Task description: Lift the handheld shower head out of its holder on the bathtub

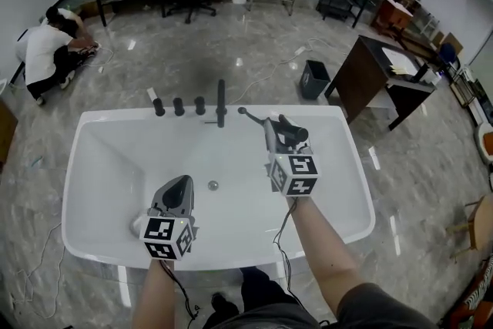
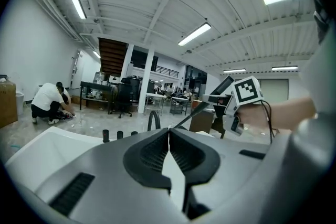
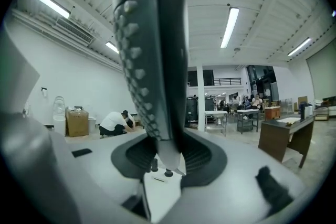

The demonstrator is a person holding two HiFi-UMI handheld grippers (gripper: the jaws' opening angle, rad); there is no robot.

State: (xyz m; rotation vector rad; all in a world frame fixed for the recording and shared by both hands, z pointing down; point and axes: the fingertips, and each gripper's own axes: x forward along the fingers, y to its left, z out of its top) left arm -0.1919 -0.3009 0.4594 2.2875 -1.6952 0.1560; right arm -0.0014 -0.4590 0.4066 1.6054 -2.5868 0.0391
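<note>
Already lifted | right gripper (image 1: 281,139) jaws clamped on shower head (image 3: 152,55) — above bathtub (image 1: 100,123) back rim, right of faucet (image 1: 221,105) | left gripper (image 1: 179,185) closed, empty, near front rim | risk: narrow-end pinch — head may pivot, slip, drop into tub

Left hand-held gripper (image 2: 169,132): jaws closed tip to tip, nothing between them. It points about level across the white bathtub (image 2: 44,150).
Far rim of the tub: three short black knobs (image 2: 119,134) in a row, with an arched black spout (image 2: 153,119) just beside them.
Right of centre: right hand-held gripper (image 2: 217,99), raised above the tub, marker cube facing the camera. The handheld shower head (image 2: 223,86) is at its jaws, its slim dark stem slanting down toward the spout.
Background left: a person (image 2: 49,103) crouching on the floor and a cardboard box (image 2: 6,107) at the frame edge.
</note>
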